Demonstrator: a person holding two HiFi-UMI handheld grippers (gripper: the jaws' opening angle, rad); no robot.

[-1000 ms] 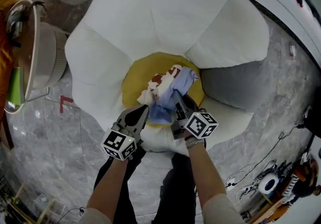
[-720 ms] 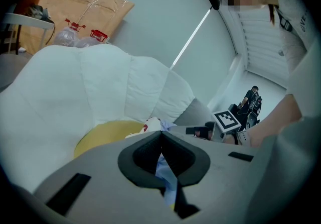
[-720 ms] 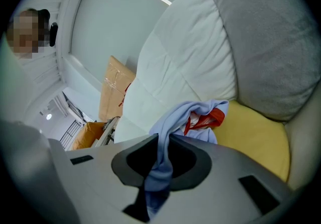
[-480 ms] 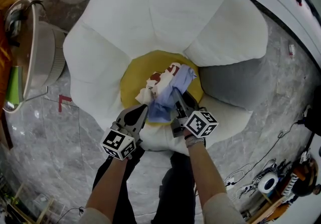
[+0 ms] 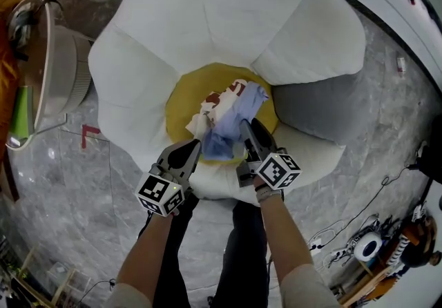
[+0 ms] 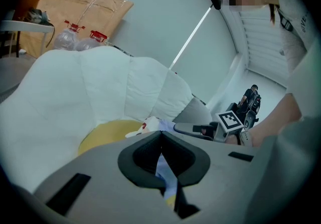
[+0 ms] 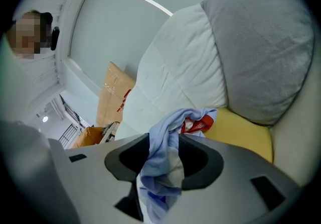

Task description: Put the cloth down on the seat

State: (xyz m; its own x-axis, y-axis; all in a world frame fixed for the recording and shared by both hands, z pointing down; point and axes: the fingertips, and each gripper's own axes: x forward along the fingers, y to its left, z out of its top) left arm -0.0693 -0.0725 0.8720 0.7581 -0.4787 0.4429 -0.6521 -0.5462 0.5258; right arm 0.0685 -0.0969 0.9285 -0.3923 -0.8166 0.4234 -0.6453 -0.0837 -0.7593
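Observation:
A light-blue cloth (image 5: pixel 231 117) with white and red parts lies bunched on the yellow seat (image 5: pixel 183 103) of a white petal-shaped chair. My left gripper (image 5: pixel 193 148) is at the seat's front edge. In the left gripper view a thin strip of cloth (image 6: pixel 163 175) is pinched between its closed jaws (image 6: pixel 160 137). My right gripper (image 5: pixel 247 128) is at the cloth's right side. Its jaws have just been opening. In the right gripper view a fold of cloth (image 7: pixel 165 152) hangs loosely in the wide gap of that gripper (image 7: pixel 164 140), and the yellow seat (image 7: pixel 246 130) shows beyond.
White petal cushions (image 5: pixel 228 16) ring the seat, with a grey cushion (image 5: pixel 311 110) at the right. A round white side table (image 5: pixel 59 79) stands at the left. Cables (image 5: pixel 359 237) lie on the marble floor at the lower right. The person's legs are below the grippers.
The right gripper's jaws have spread apart around the cloth. Both hands have stayed almost in place, and the cloth lies on the seat much as before.

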